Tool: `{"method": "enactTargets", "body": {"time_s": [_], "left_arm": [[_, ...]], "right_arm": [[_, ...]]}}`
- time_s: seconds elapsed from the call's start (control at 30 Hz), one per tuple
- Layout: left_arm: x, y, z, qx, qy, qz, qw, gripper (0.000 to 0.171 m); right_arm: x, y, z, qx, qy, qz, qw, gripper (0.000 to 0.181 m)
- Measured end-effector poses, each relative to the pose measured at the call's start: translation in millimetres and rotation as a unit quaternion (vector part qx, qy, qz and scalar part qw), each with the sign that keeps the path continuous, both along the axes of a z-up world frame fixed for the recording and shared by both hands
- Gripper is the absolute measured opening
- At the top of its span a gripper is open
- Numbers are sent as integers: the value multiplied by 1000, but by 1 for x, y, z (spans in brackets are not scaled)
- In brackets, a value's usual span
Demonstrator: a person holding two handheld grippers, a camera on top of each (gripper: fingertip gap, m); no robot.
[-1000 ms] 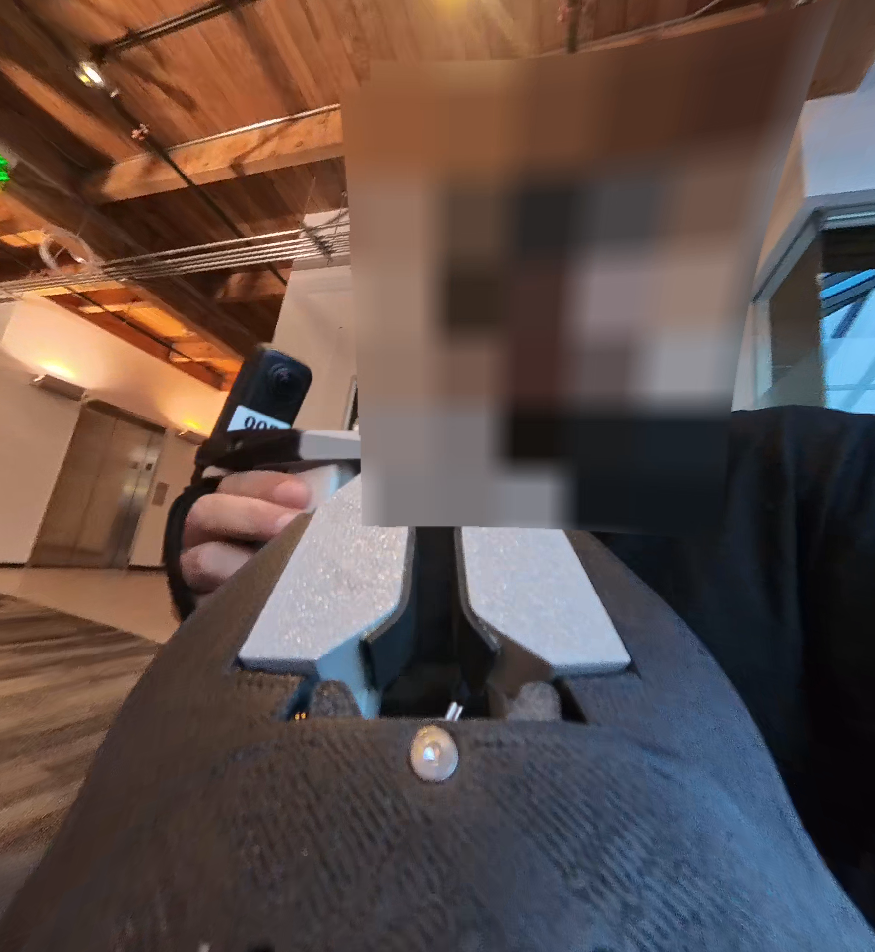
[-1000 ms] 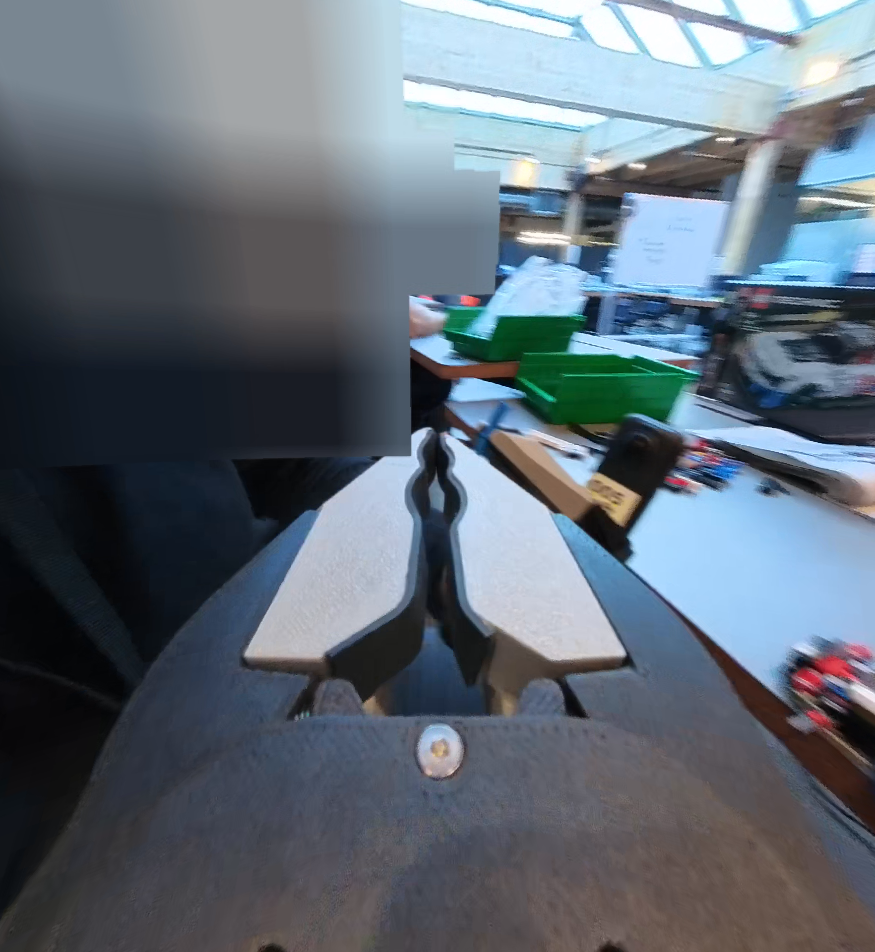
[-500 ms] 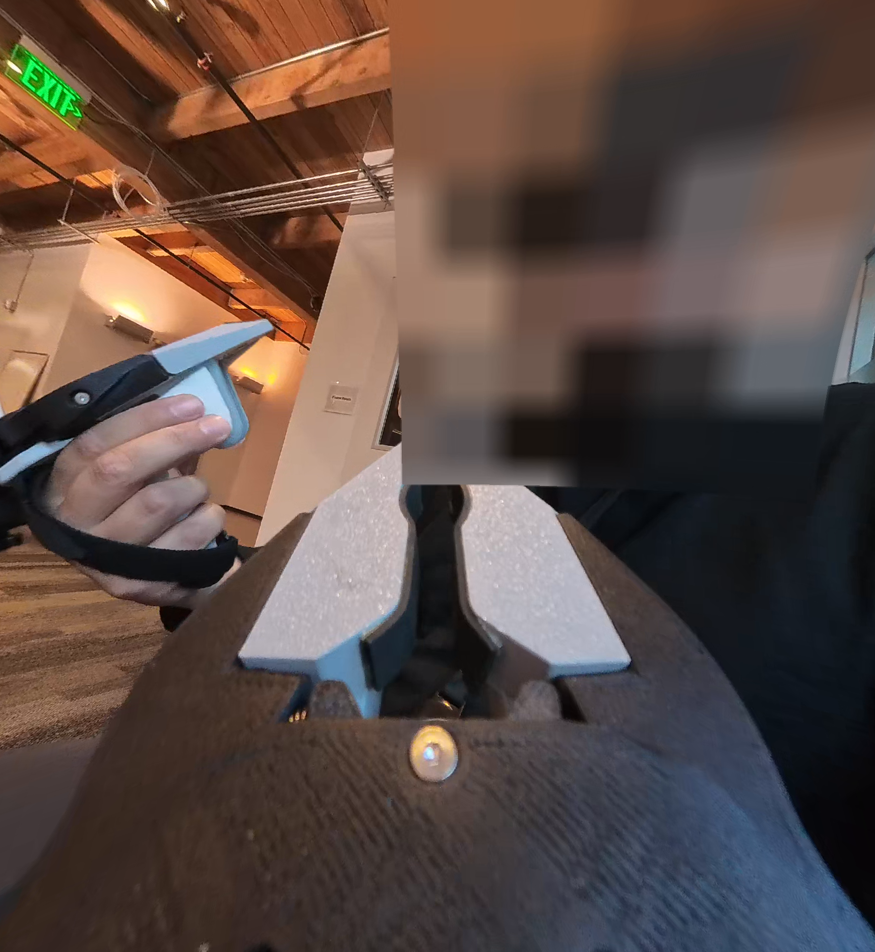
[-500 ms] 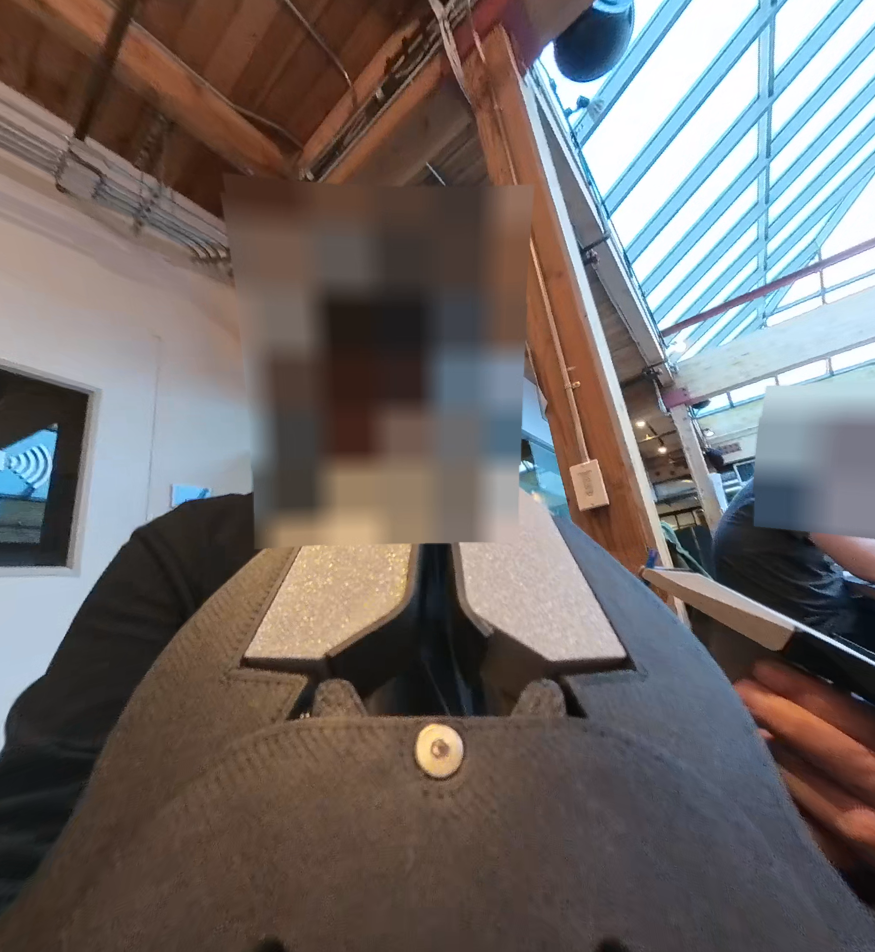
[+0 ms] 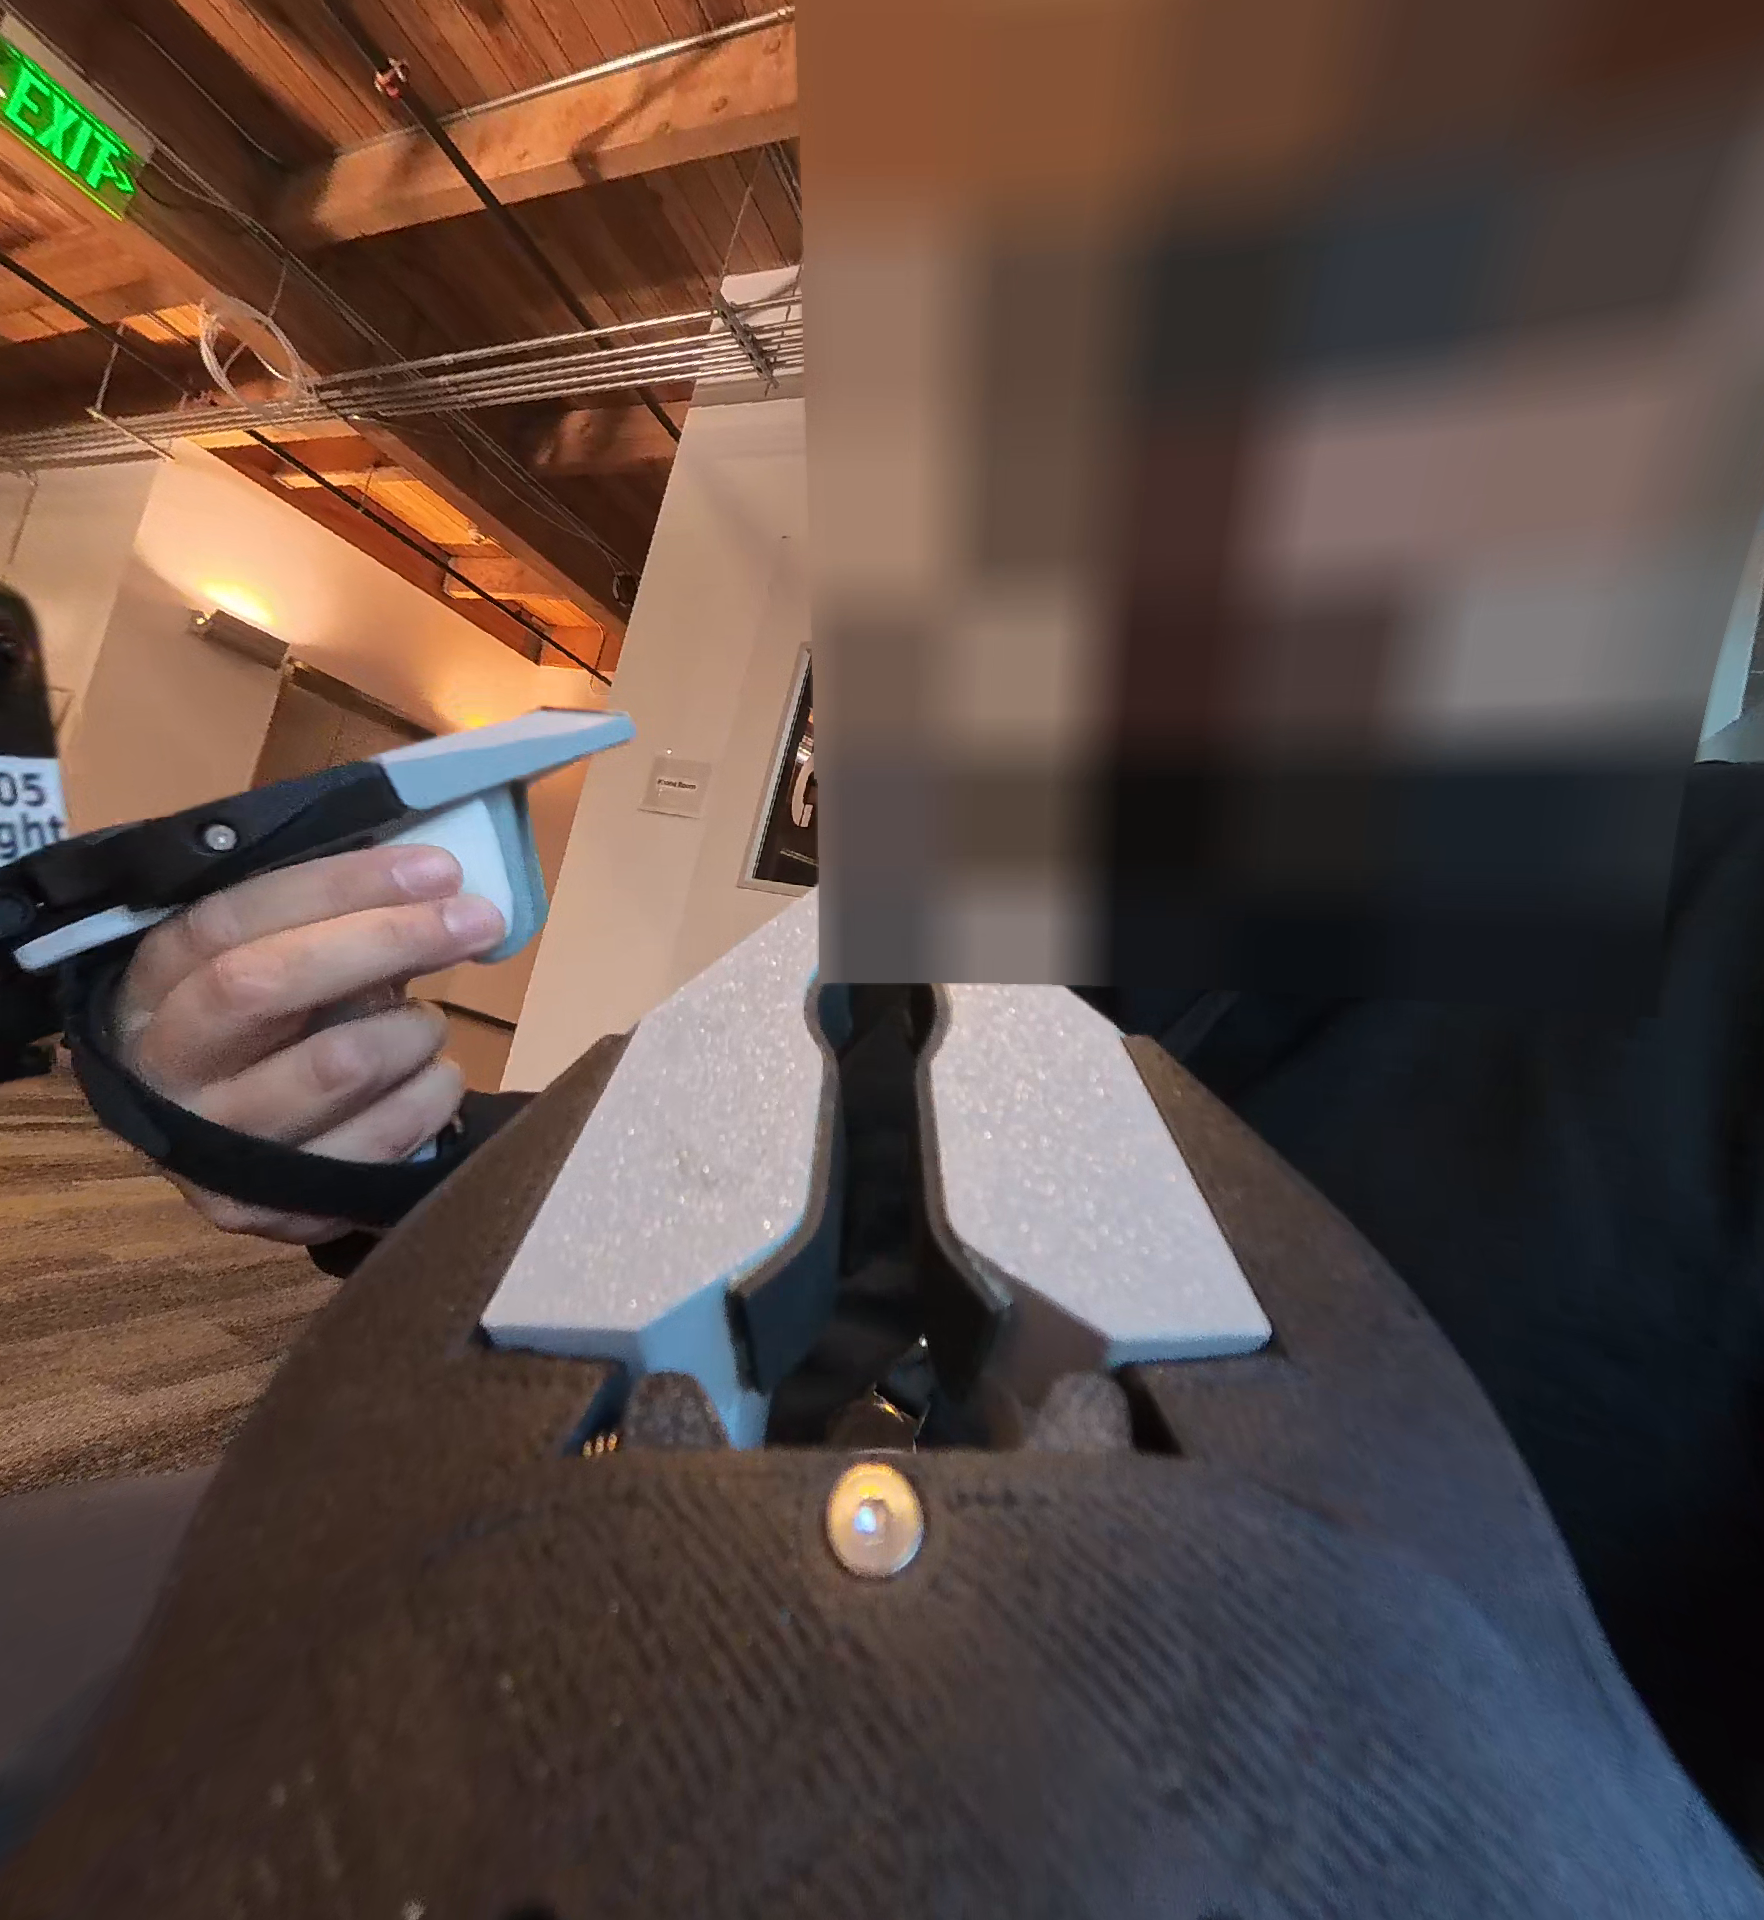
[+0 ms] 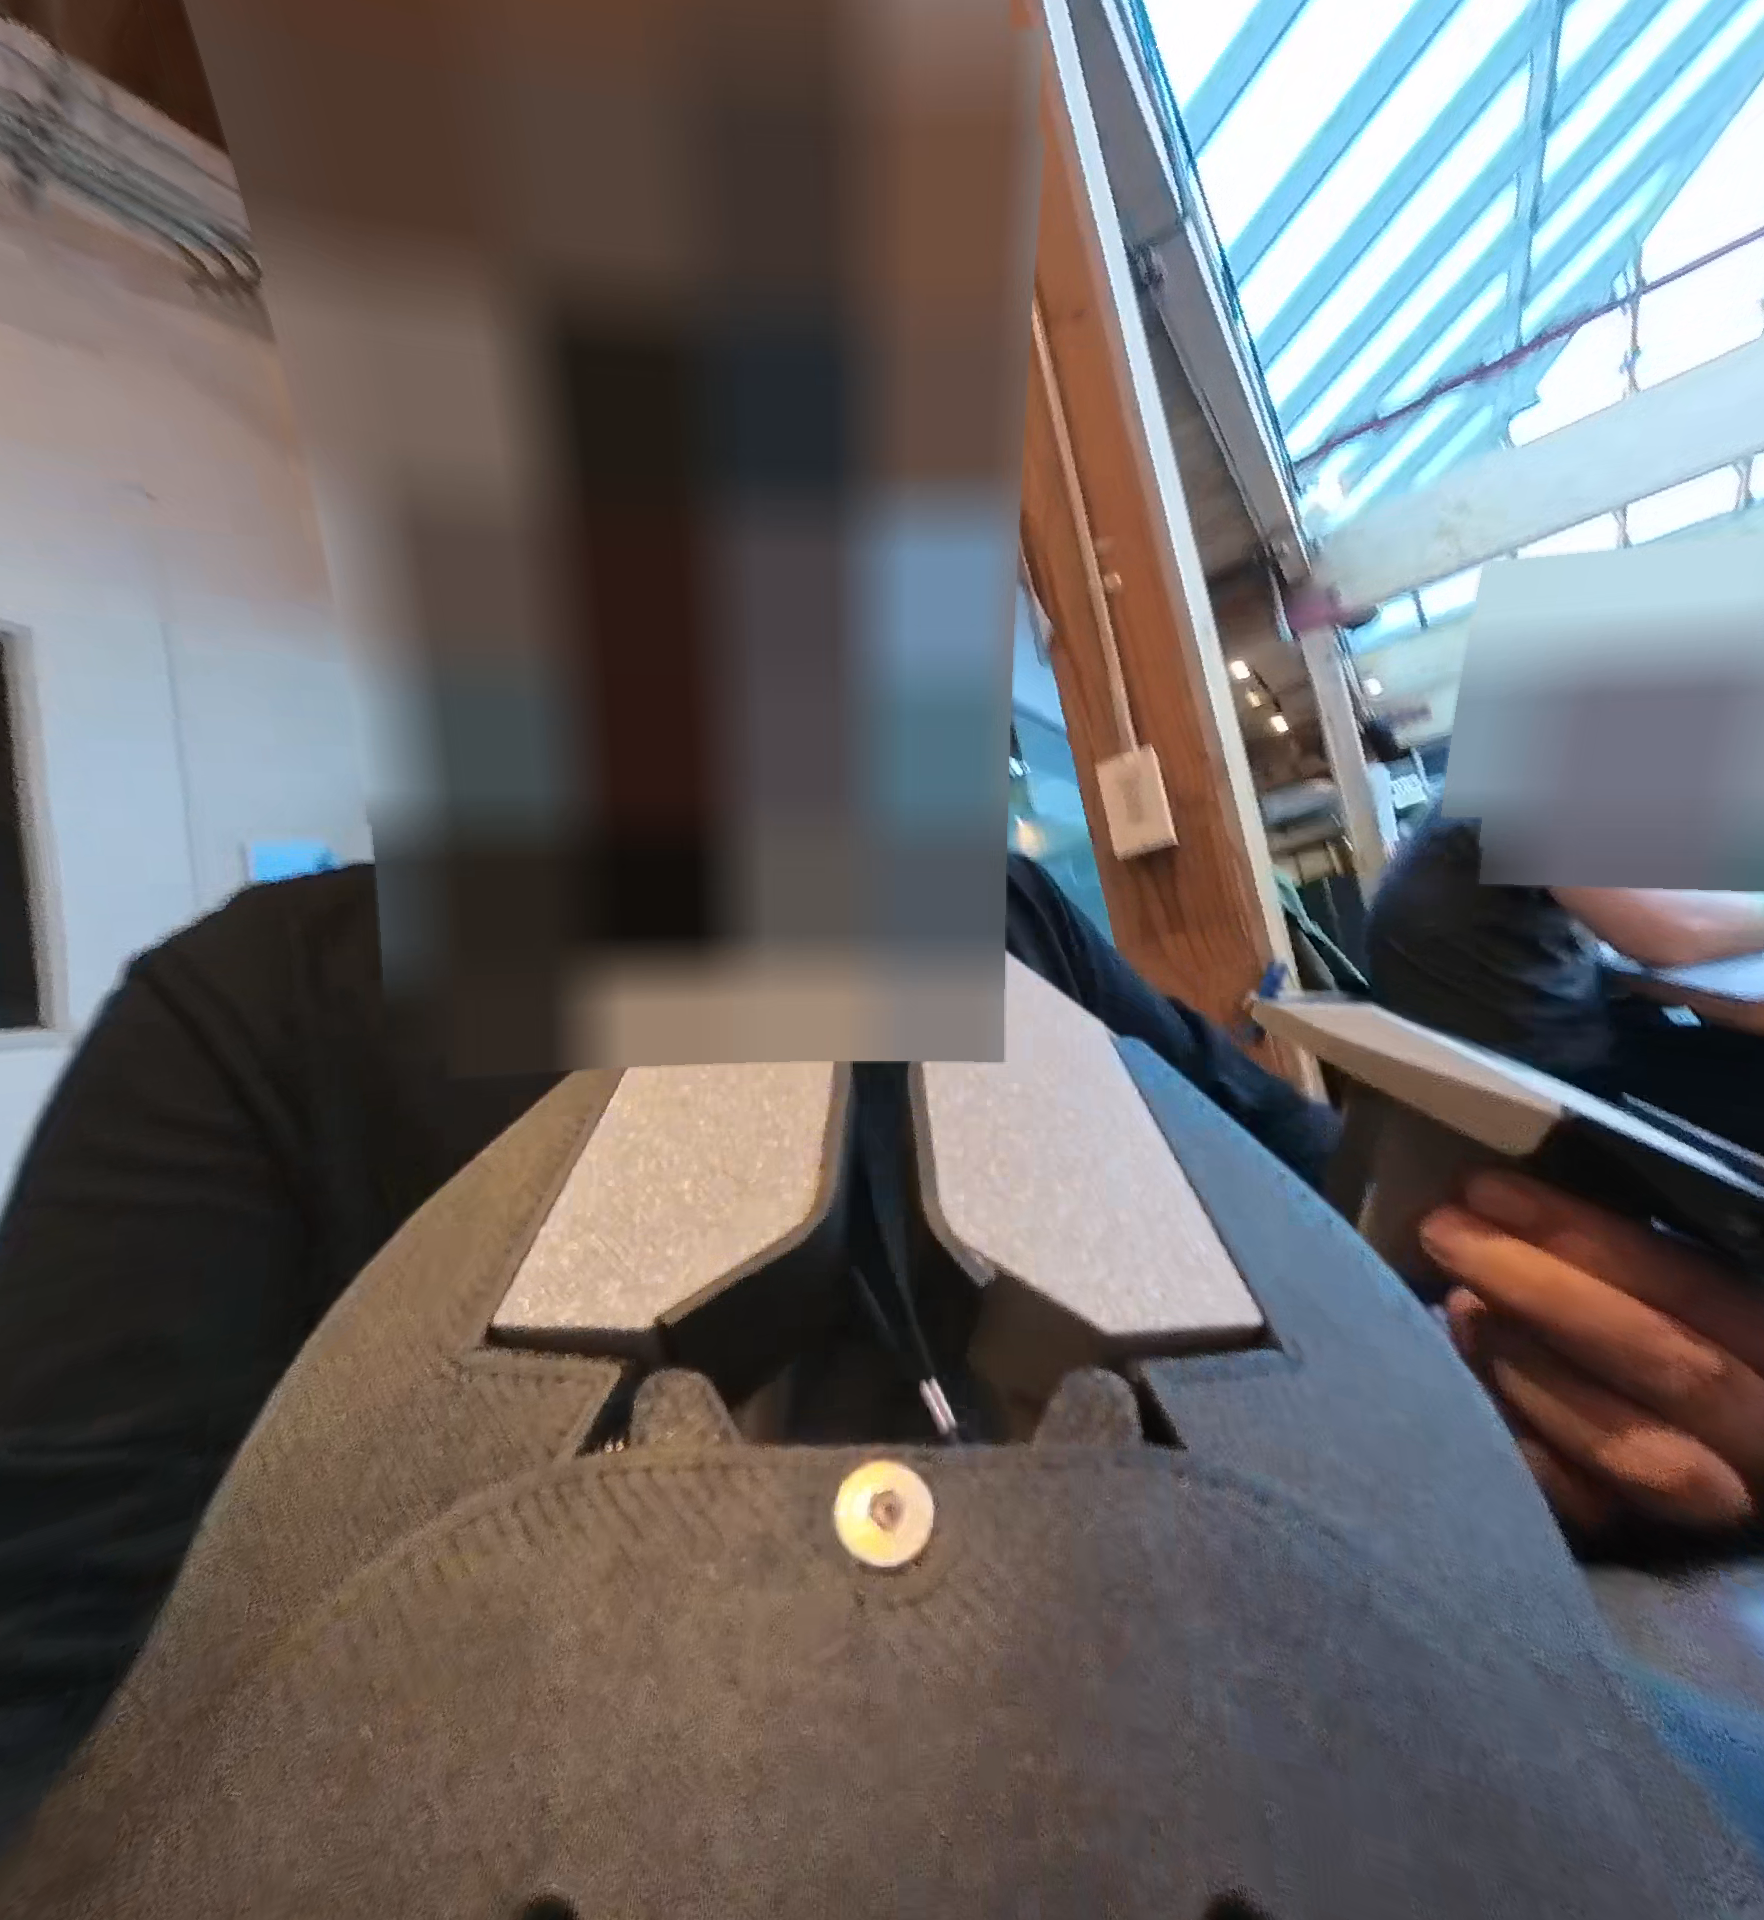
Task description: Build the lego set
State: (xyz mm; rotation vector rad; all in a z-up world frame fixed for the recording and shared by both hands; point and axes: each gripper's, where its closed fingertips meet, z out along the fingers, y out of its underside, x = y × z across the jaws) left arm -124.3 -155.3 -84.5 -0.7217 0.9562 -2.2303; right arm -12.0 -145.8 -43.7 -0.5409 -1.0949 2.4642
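You aim both grippers, left gripper [image 5: 878,1039] and right gripper [image 6: 878,1081], at your dark-sleeved torso [image 6: 182,1195], jaws nearly closed on nothing, tips hidden by blur, no lego set in view.

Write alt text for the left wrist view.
The left tongs point up at a person in a dark top, their tips hidden behind a blur patch, with only a narrow gap visible between the fingers. At left, a hand holds the right tongs under a wooden ceiling; no lego shows.
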Motion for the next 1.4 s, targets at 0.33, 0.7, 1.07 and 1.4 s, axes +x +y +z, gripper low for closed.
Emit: {"method": "enactTargets", "body": {"time_s": [0.33, 0.7, 1.07, 1.4], "left_arm": [[-1, -2, -1, 8, 4, -2, 1000, 2], [0, -3, -1, 7, 4, -4, 1000, 2], [13, 5, -10, 23, 45, 54, 997, 2], [38, 49, -57, 175, 251, 312, 900, 3]], "right_arm": [[0, -13, 2, 38, -2, -11, 999, 30], [-17, -22, -7, 71, -43, -29, 996, 5], [-48, -7, -30, 96, -133, -113, 980, 0], [-74, 34, -97, 286, -376, -326, 819, 12]]}}
